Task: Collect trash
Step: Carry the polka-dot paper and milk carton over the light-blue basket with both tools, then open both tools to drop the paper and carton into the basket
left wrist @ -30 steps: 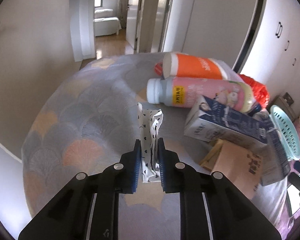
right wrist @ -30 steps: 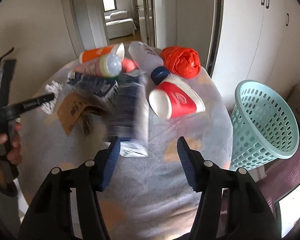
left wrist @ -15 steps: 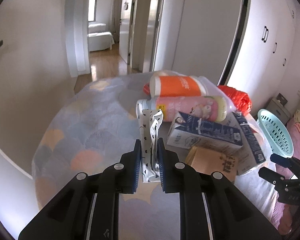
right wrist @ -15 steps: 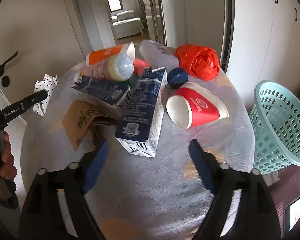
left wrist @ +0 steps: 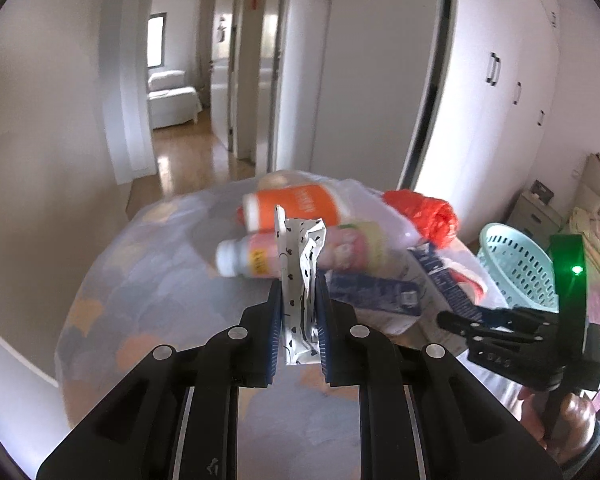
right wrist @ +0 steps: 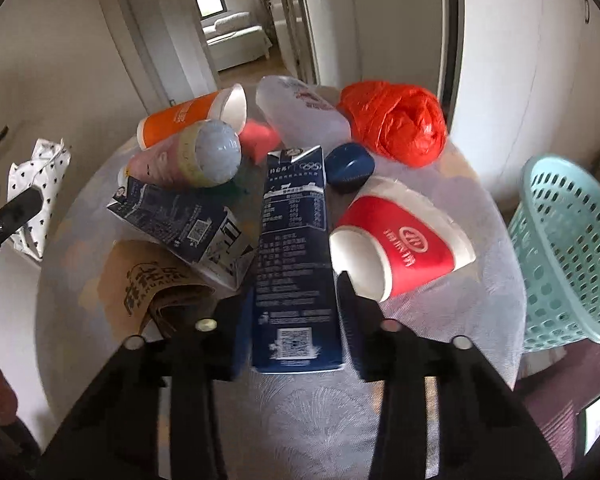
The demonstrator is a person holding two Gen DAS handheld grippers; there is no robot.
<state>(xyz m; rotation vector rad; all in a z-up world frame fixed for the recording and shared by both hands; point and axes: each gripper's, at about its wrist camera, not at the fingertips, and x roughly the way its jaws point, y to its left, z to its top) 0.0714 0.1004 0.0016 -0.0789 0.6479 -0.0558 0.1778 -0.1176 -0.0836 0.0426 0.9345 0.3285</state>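
Blue carton (right wrist: 296, 264) — btwn fingers (right wrist: 356, 320)

Cup (right wrist: 404, 240) lies right of carton (right wrist: 294, 240) on table (right wrist: 440, 380); basket (right wrist: 572, 248) beside table's right edge.

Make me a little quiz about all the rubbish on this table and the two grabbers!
1. True or false: the left gripper is pinching a crumpled spotted wrapper.
2. What does the right gripper have between its fingers: A) red paper cup, B) tall blue carton, C) orange plastic bag?
3. What colour is the basket beside the table?

Key: 1 true. 2 B. 3 Light green.
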